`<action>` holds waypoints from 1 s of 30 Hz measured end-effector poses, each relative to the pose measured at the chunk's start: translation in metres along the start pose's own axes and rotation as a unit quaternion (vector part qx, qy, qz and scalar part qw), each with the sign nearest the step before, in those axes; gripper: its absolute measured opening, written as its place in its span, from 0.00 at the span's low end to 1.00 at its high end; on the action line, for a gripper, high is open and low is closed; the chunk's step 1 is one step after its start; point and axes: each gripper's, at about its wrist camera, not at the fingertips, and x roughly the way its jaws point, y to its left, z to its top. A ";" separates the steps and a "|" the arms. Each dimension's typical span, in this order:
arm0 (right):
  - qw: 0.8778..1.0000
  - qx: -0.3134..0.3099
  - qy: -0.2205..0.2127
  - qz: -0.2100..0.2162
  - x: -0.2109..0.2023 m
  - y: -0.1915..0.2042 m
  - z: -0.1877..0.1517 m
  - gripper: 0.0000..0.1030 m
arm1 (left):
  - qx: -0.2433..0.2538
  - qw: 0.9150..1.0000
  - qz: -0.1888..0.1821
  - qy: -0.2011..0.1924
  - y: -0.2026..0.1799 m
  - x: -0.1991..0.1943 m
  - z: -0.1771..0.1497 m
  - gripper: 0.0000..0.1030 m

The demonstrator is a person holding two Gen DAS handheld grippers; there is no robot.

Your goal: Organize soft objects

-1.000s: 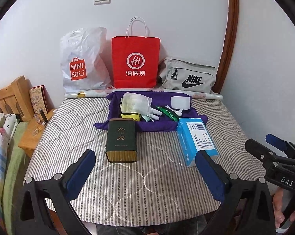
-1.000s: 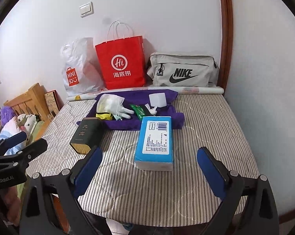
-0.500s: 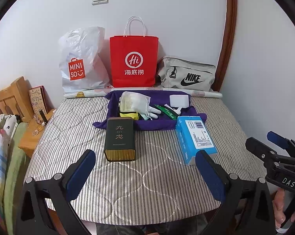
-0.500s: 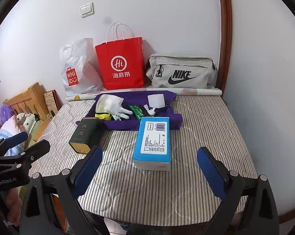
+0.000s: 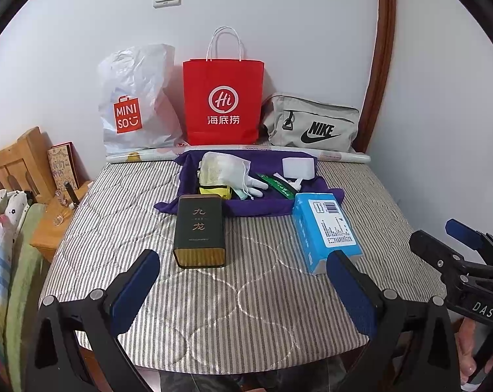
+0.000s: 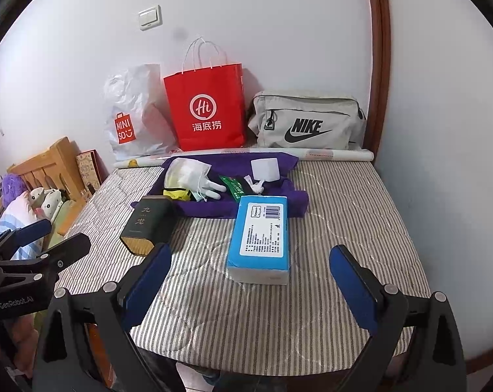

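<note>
Gloves [image 5: 243,181] on purple cloth [image 5: 308,196]

Striped quilted mattress [image 5: 213,310] carried everything. Dark green tin [image 5: 200,230] lay flat near middle, left of blue tissue pack [image 5: 325,228], the two apart. Purple cloth [image 5: 259,209] spread behind both toward far edge, tissue pack's far end touching its near right corner. Along far edge lay rolled paper tube [image 5: 341,156]; behind it stood white Miniso bag [image 5: 132,104] at far left, red paper bag [image 5: 222,101] in middle, grey Nike bag [image 5: 312,125] at far right corner.
</note>
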 end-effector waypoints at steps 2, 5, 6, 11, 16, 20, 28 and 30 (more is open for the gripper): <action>1.000 0.000 0.000 0.000 0.001 0.000 0.000 0.94 | -0.001 1.000 -0.001 0.000 0.001 0.000 0.000 1.00; 1.000 0.000 -0.001 0.000 0.000 0.000 0.000 0.94 | -0.001 1.000 -0.002 0.001 0.001 -0.001 0.000 1.00; 1.000 0.001 -0.001 -0.001 0.000 0.000 0.000 0.94 | -0.001 1.000 -0.001 0.000 0.001 -0.001 0.000 1.00; 1.000 0.000 -0.001 0.000 0.000 -0.001 -0.001 0.94 | -0.001 1.000 -0.001 0.000 0.002 -0.001 0.000 1.00; 1.000 0.000 -0.001 0.000 0.000 -0.001 -0.001 0.94 | -0.001 1.000 -0.001 0.000 0.001 -0.001 0.000 1.00; 1.000 0.001 -0.001 0.000 0.000 0.000 -0.001 0.94 | -0.002 1.000 -0.001 0.000 0.002 -0.002 0.000 1.00; 1.000 0.000 -0.002 0.000 0.000 0.000 -0.001 0.94 | -0.002 1.000 -0.001 0.000 0.002 -0.002 -0.001 1.00; 1.000 0.000 -0.002 0.000 -0.001 0.000 -0.001 0.94 | -0.002 1.000 -0.001 0.000 0.002 -0.002 -0.001 1.00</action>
